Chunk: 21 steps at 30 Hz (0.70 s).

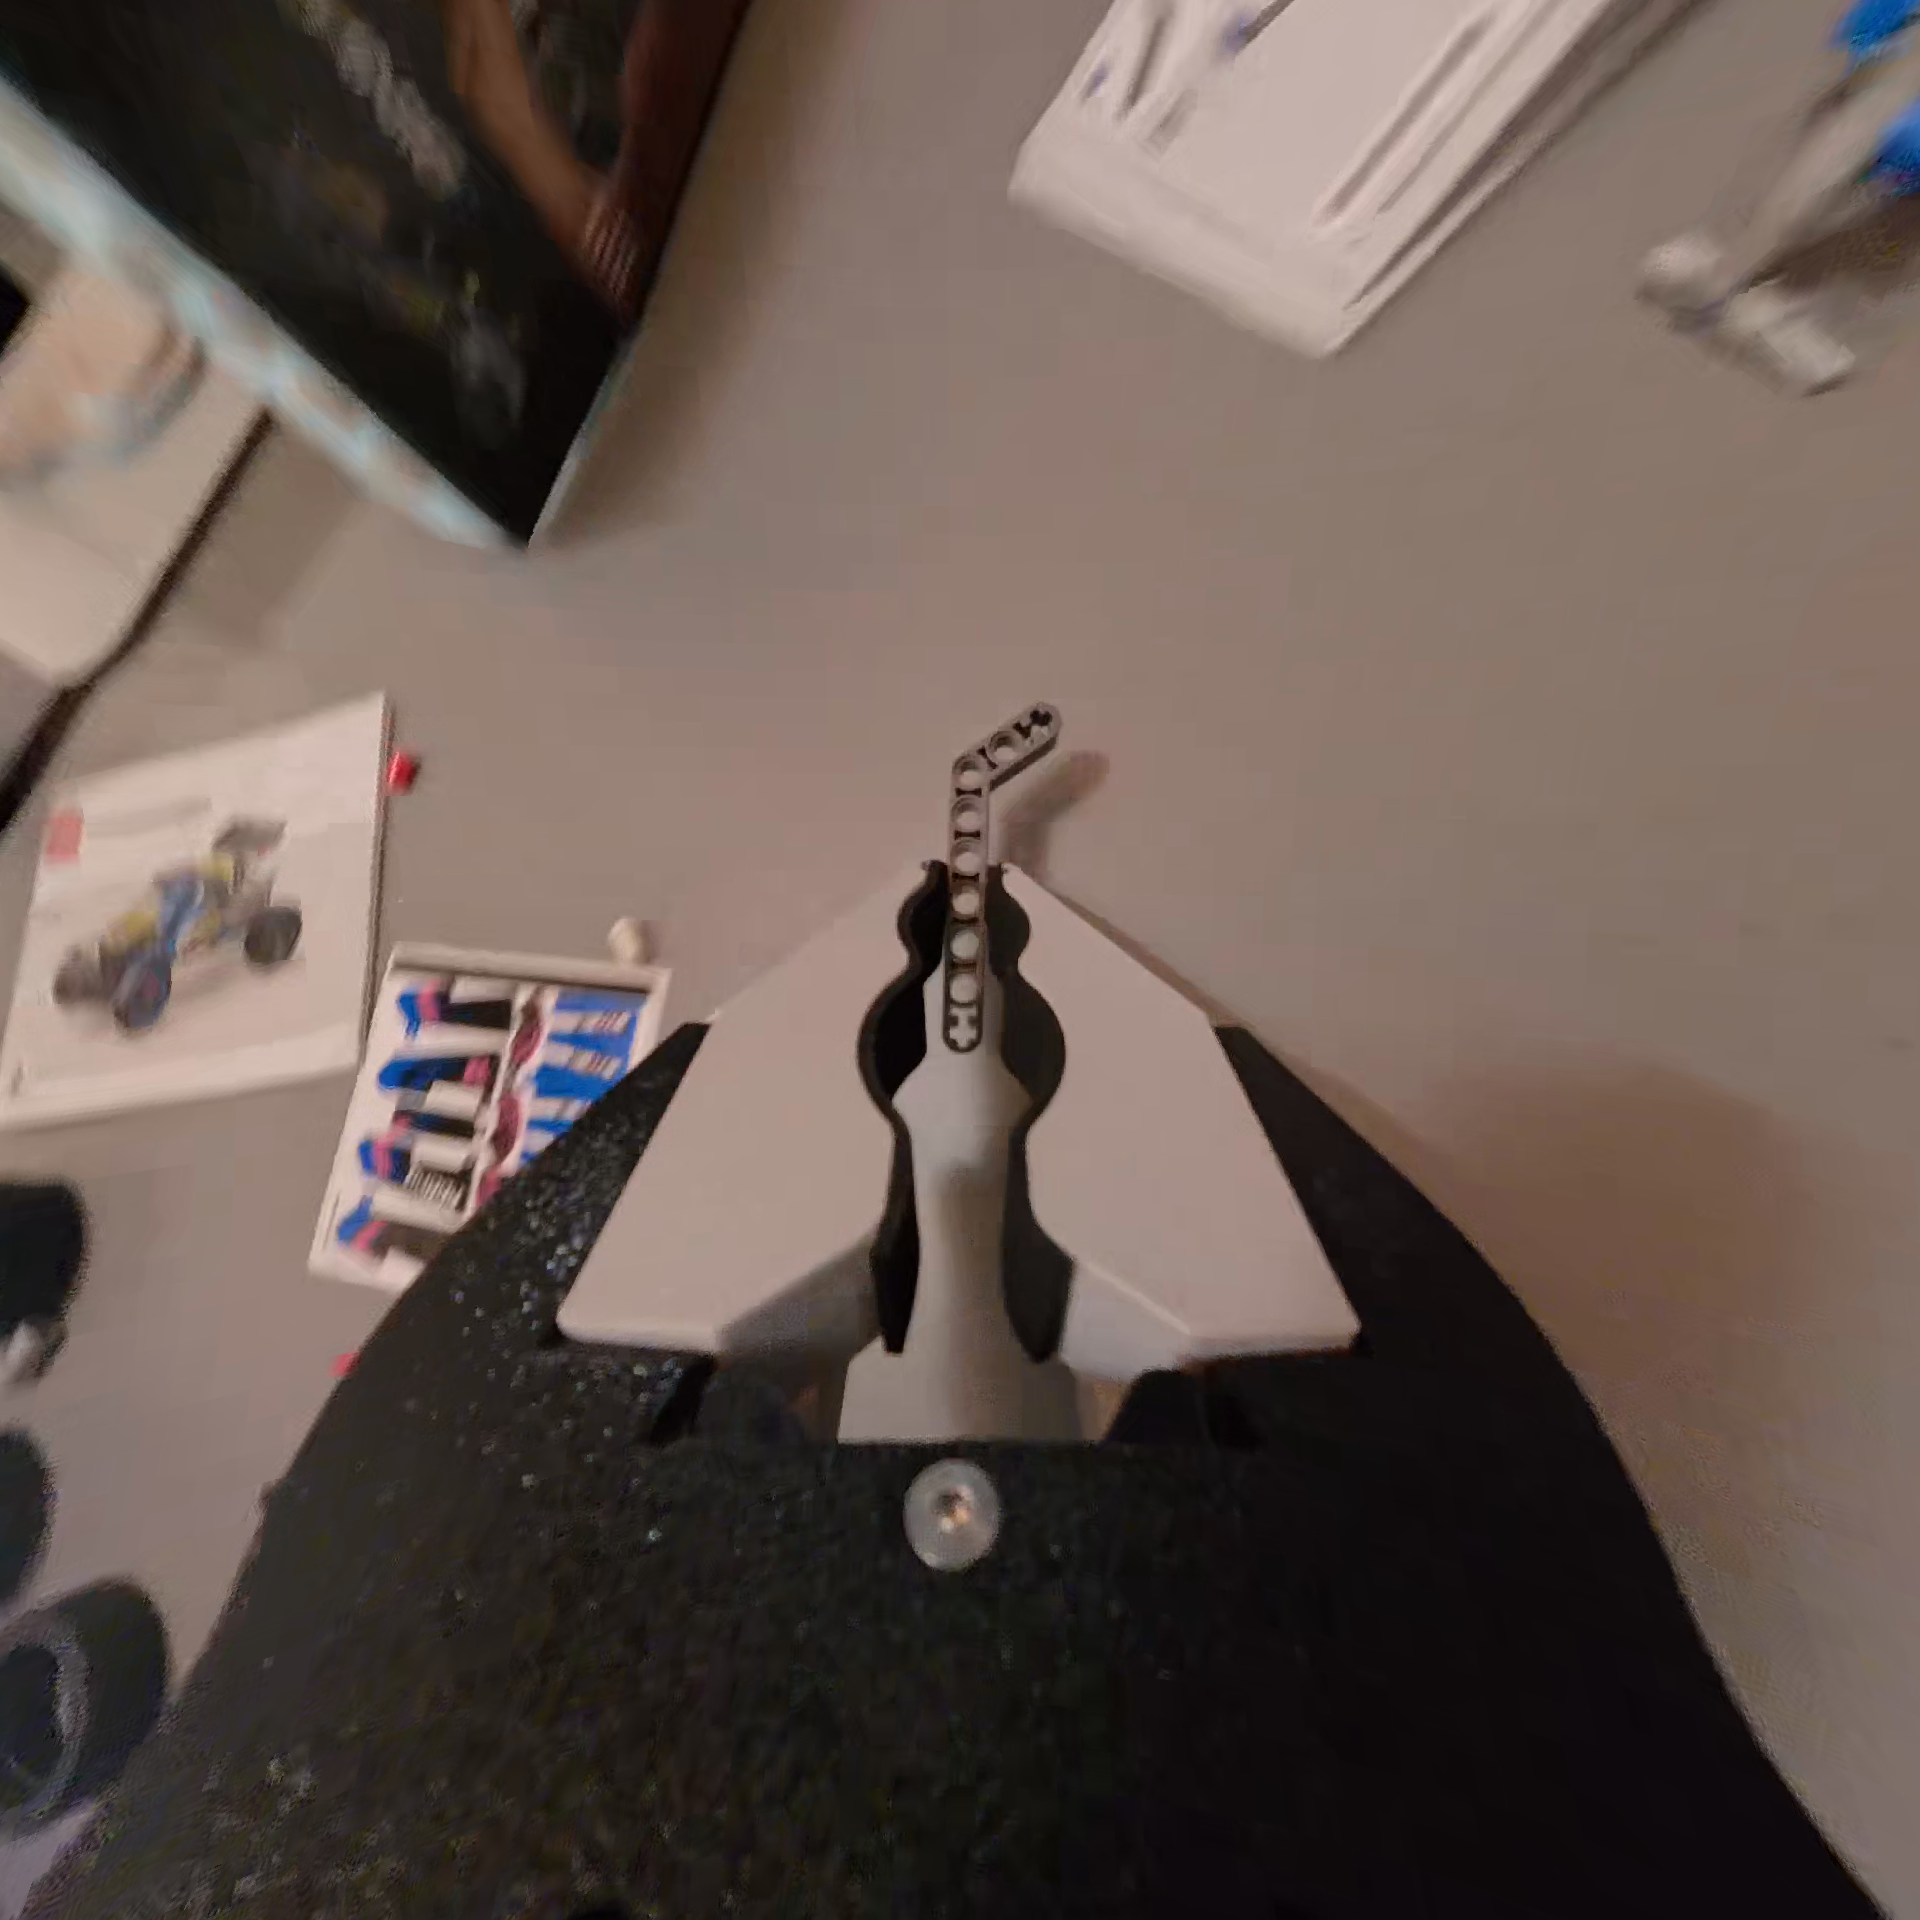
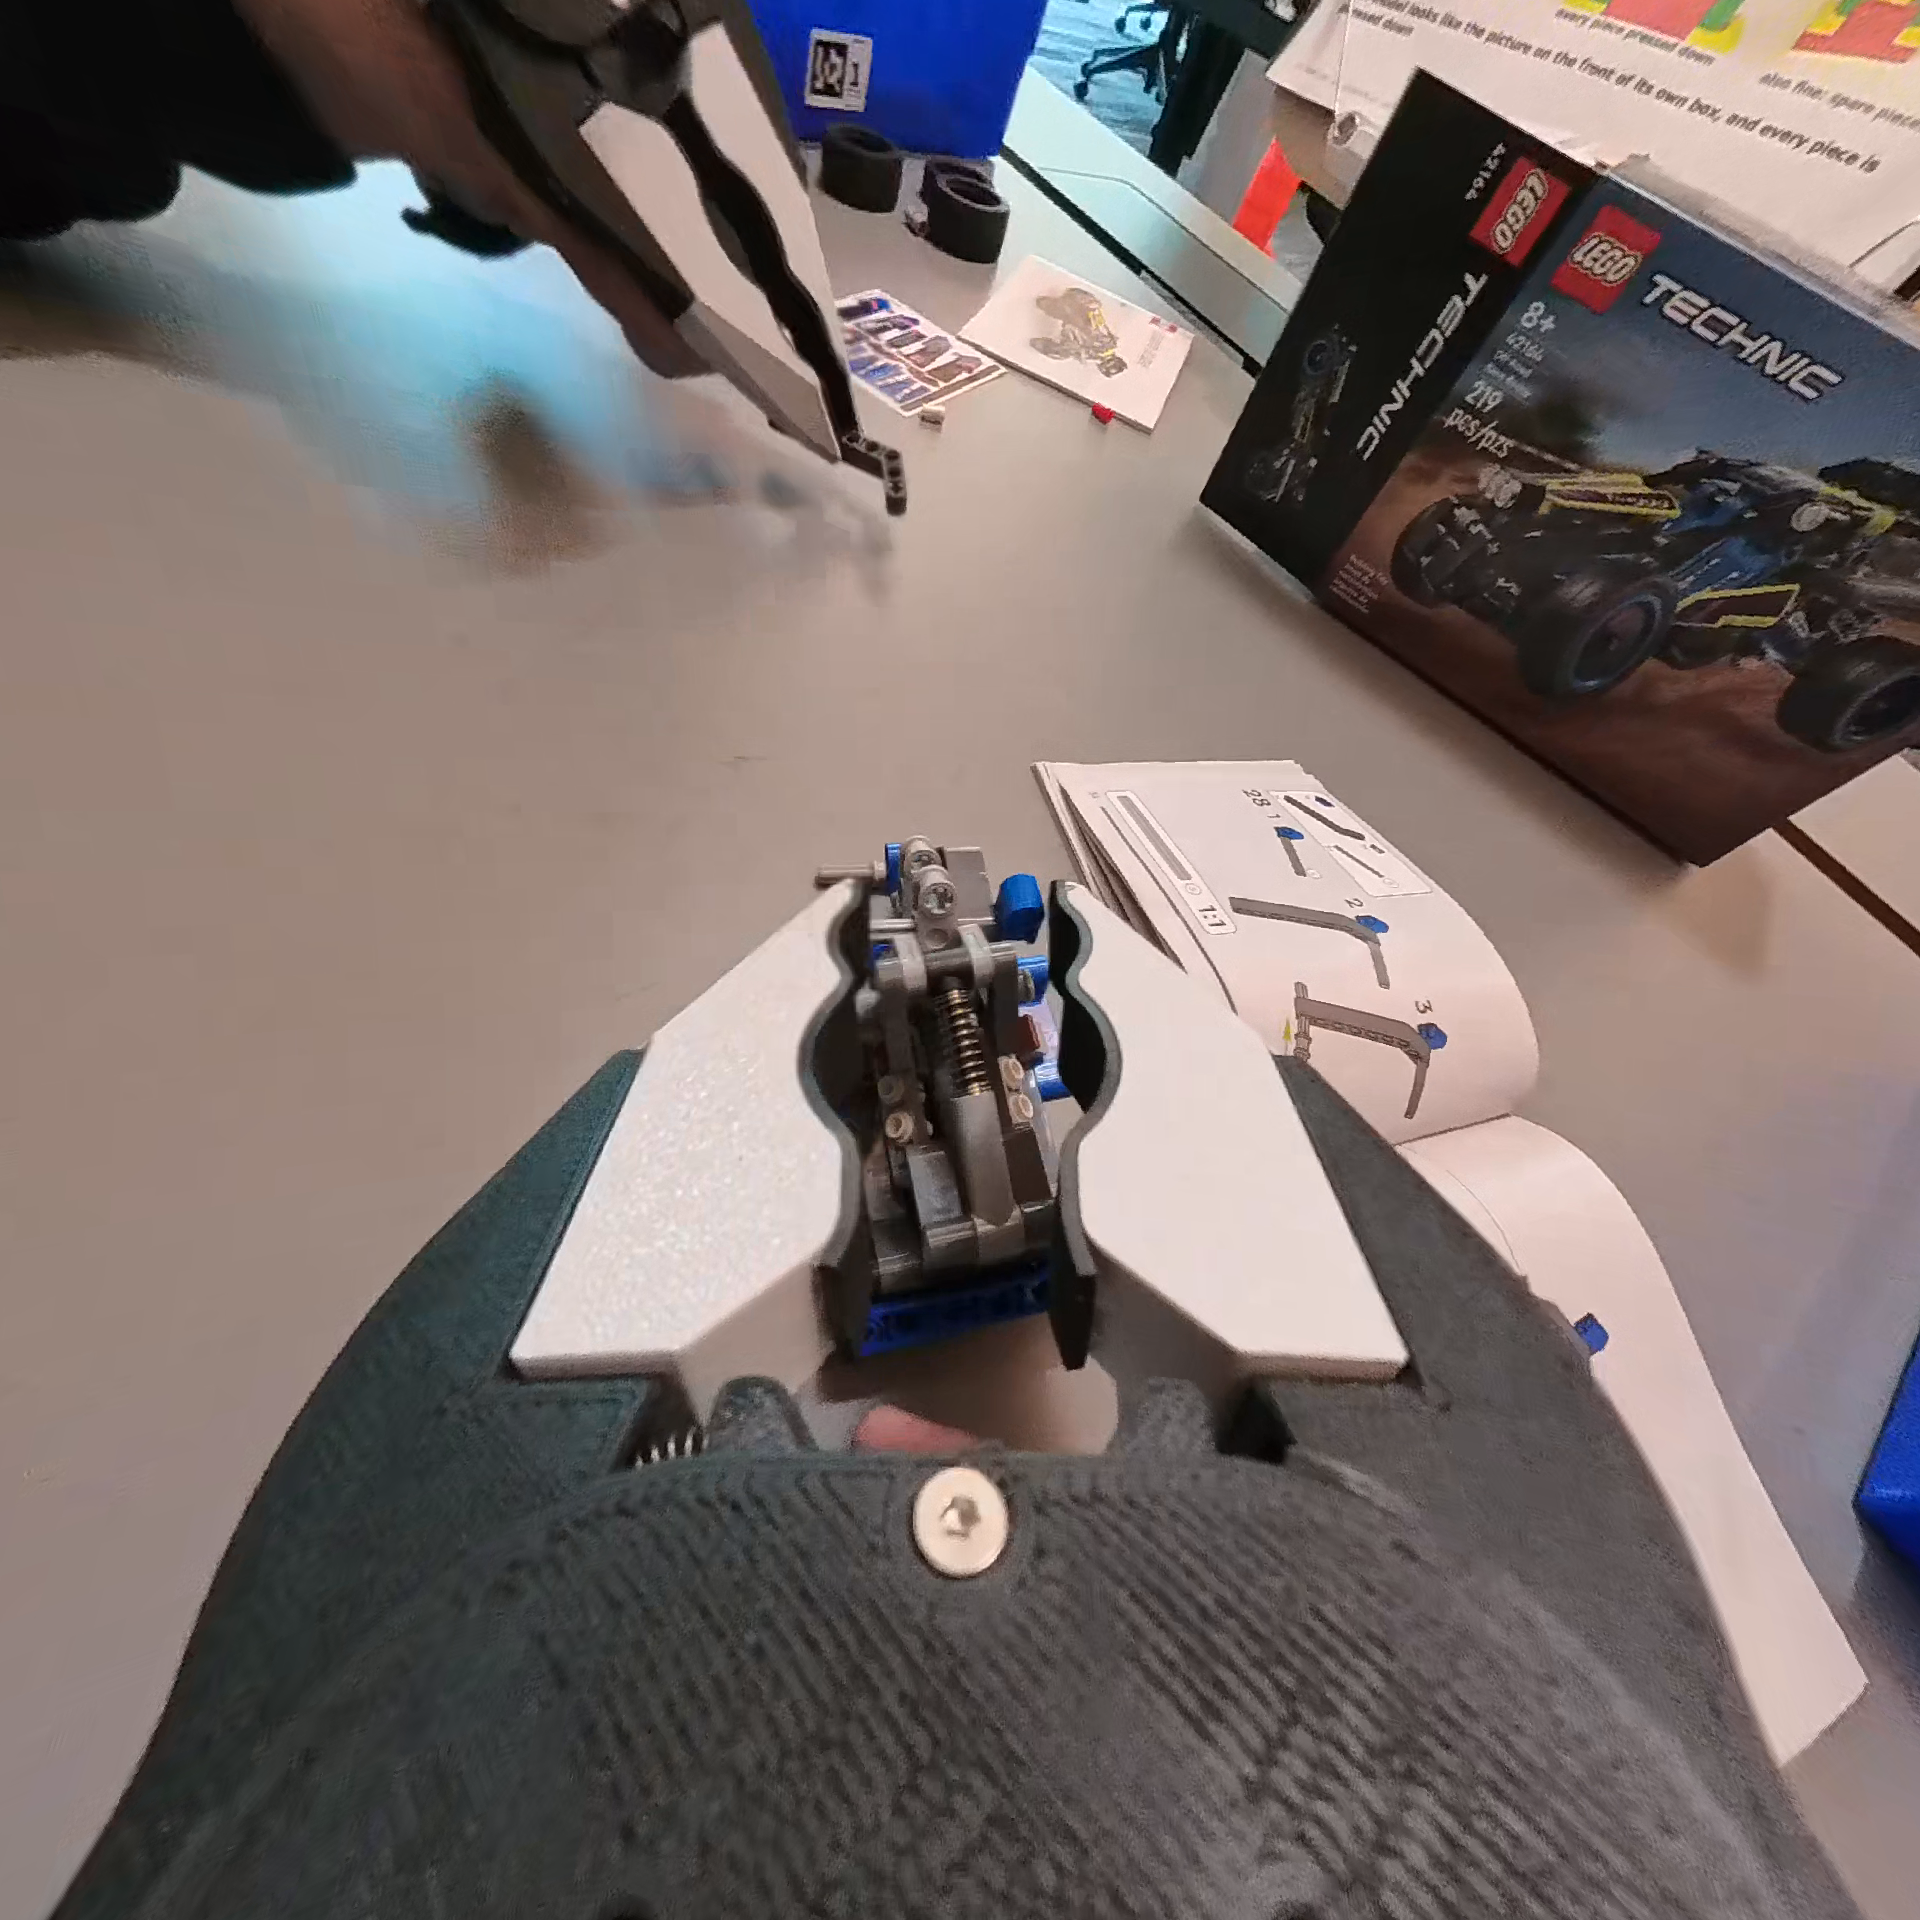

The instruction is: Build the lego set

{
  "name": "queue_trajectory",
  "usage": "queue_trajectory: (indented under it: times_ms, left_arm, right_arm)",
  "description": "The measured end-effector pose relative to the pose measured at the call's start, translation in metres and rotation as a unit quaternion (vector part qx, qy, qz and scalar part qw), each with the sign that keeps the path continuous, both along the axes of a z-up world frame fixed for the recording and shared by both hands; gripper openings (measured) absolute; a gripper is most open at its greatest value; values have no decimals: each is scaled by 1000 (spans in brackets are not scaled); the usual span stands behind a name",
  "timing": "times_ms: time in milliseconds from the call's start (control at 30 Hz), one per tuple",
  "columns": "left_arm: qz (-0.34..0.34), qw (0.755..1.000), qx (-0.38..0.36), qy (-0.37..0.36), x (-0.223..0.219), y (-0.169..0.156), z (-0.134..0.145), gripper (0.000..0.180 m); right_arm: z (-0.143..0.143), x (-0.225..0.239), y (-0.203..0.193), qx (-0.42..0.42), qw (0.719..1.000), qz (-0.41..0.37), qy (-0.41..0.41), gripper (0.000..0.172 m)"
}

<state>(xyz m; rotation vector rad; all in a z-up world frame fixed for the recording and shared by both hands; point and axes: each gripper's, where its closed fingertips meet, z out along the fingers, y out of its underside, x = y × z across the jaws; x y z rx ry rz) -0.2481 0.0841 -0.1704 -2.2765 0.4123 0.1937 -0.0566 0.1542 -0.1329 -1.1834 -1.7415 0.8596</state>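
Observation:
My left gripper (image 1: 966, 868) is shut on a dark grey bent beam with a row of holes (image 1: 971, 821). The beam's angled end sticks out past the fingertips, above the grey table (image 1: 1351, 675). The right wrist view shows this gripper (image 2: 847, 442) at upper left with the beam's end (image 2: 883, 473) poking out of its tips. My right gripper (image 2: 951, 904) is shut on a grey and blue brick assembly with a metal spring (image 2: 945, 1049). The assembly fills the space between the pads, and its top sticks out past the fingertips.
An open instruction booklet (image 2: 1299, 935) lies right of my right gripper. A toy car box (image 2: 1610, 468) stands at the far right. A sticker sheet (image 1: 488, 1101), a second booklet (image 1: 197, 914) and a small red piece (image 1: 400, 771) lie to the left. Black tyres (image 2: 914, 182) are by a blue bin (image 2: 904, 62). There is about 20 cm between the tips of the two grippers. Measured from the fingertips, the small red piece (image 1: 400, 771) is 15 cm or so from the left gripper and 35 cm from the right. It is also in sight in the right wrist view (image 2: 1103, 417).

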Motion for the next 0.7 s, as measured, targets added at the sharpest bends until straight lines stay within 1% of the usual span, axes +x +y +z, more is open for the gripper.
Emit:
queue_trajectory:
  times_ms: [67,133,200,233,300,333,400,467,567,633,667,700]
  left_arm:
    - [-59,996,62,15,42,6,16,4]
    - [-103,985,127,49,79,10,34,4]
    - [-142,965,194,104,109,12,52,4]
    - [-151,954,223,131,121,13,59,4]
    - [-176,931,271,171,143,14,69,4]
    - [-185,919,291,191,151,14,73,4]
    - [-195,899,322,222,164,15,79,4]
    - [-207,876,355,252,177,13,88,4]
    - [-224,854,380,277,195,10,95,4]
    - [-240,844,387,281,205,9,95,4]
    - [-249,842,390,279,210,7,94,4]
    - [-258,840,389,276,214,6,93,4]
  right_arm:
    - [2,1,-1,5,1000,4,4,40]
    - [5,6,2,10,1000,-6,1,54]
    - [15,14,5,19,999,-25,4,61]
    - [22,19,3,20,999,-34,6,61]
    - [35,32,-1,7,998,-62,10,54]
    - [41,36,-4,-15,997,-78,17,53]
    - [49,38,-25,-96,992,-75,41,52]
    - [52,36,-39,-168,980,-79,71,52]
    - [51,31,-52,-240,964,-70,92,47]
    - [52,31,-58,-243,962,-56,107,28]
    - [52,31,-58,-234,964,-59,111,23]
    - [51,32,-61,-223,967,-51,110,15]
